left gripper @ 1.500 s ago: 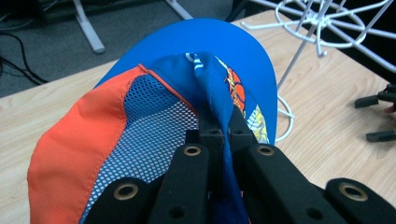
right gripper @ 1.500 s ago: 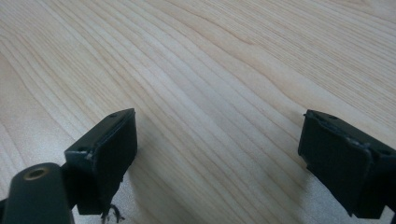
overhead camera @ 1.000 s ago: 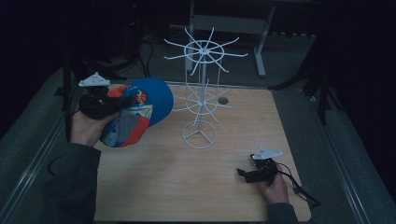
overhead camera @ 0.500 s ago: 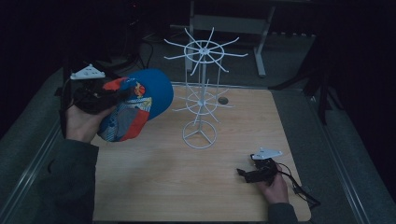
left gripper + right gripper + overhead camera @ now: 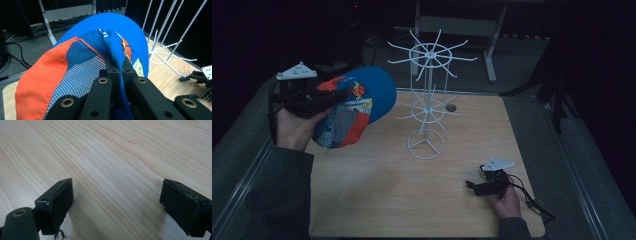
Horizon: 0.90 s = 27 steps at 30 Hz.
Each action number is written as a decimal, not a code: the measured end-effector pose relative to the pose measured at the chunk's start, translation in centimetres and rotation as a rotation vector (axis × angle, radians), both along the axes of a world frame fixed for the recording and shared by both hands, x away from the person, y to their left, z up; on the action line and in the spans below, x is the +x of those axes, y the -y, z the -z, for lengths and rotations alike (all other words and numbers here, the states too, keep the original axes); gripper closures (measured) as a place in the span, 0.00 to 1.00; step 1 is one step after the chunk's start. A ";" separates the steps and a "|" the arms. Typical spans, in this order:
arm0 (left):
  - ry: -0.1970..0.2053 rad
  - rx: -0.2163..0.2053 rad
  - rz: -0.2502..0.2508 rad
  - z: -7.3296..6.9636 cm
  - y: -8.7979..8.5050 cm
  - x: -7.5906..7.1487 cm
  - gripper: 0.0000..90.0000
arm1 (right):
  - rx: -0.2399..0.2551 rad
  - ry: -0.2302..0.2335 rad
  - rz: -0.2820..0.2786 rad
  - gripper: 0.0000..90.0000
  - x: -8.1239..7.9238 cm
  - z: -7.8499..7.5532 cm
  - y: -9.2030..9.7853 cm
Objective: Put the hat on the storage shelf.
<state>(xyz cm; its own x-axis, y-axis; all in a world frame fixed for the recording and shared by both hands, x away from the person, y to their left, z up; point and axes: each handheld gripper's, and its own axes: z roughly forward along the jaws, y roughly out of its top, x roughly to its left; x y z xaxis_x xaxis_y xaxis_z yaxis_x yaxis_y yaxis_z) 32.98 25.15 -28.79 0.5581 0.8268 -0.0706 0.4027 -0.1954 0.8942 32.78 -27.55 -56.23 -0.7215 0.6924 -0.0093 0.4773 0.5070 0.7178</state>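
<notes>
Your left tool (image 5: 319, 97) pinches the blue and orange cap (image 5: 357, 107) up in the air beside the white wire rack (image 5: 428, 100), so lift it gently onto a wire arm while your open right tool (image 5: 479, 185) rests on the tabletop (image 5: 387, 200).

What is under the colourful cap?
The cap is off the table, pinched by the left gripper. Below it in the high view lie the person's hand and bare wooden table. The cap covers part of the table.
</notes>
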 end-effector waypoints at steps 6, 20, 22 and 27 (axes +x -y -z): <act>0.014 -0.012 0.005 -0.8 -0.1 -0.2 1.00 | 0.000 0.000 0.000 0.13 0.0 0.0 0.0; 0.046 -0.045 0.021 -2.5 -0.7 -0.9 1.00 | 0.000 0.001 0.000 0.13 0.0 0.0 0.0; 0.049 -0.058 0.025 -2.7 -0.9 -1.0 1.00 | 0.000 0.000 0.000 0.13 0.0 0.0 0.0; 0.064 -0.068 0.036 -3.3 -1.2 -1.4 1.00 | 0.000 0.001 0.000 0.13 0.0 0.0 0.0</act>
<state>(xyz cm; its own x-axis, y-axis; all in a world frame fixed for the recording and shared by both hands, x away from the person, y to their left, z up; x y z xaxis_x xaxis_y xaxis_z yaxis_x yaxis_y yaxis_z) 31.63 26.34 -25.45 0.5928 0.8003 -0.0894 0.3385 -0.1468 0.9295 32.77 -27.54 -56.23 -0.7211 0.6927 -0.0100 0.4771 0.5070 0.7179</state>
